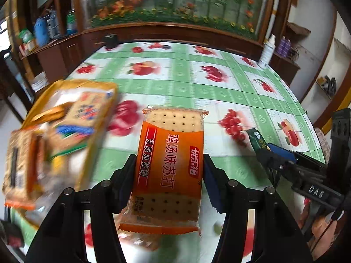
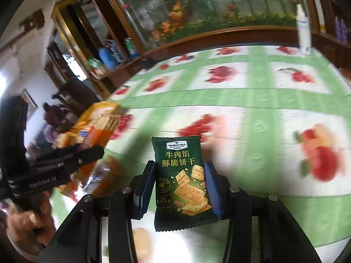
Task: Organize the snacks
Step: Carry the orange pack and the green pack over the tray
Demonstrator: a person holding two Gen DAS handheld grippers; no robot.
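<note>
Soda-cracker packet [image 1: 171, 168] sits pinched crosswise between the left gripper [image 1: 170, 175] jaws; the right gripper [image 2: 179, 184] jaws pinch a green beef-cracker packet [image 2: 181, 182]. Recommended: keep both grips firm and level, and carry each clear of the snack pile [image 1: 54, 135] left of the jaws before setting down.

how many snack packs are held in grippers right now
2. An orange cracker pack is clamped in the left gripper; a dark green biscuit pack is clamped in the right gripper. More packs lie blurred in the yellow box, uncounted.

a home dining room: fruit-print tablecloth [image 1: 197, 87], wooden cabinet [image 1: 65, 50], floral mural [image 1: 175, 0]
</note>
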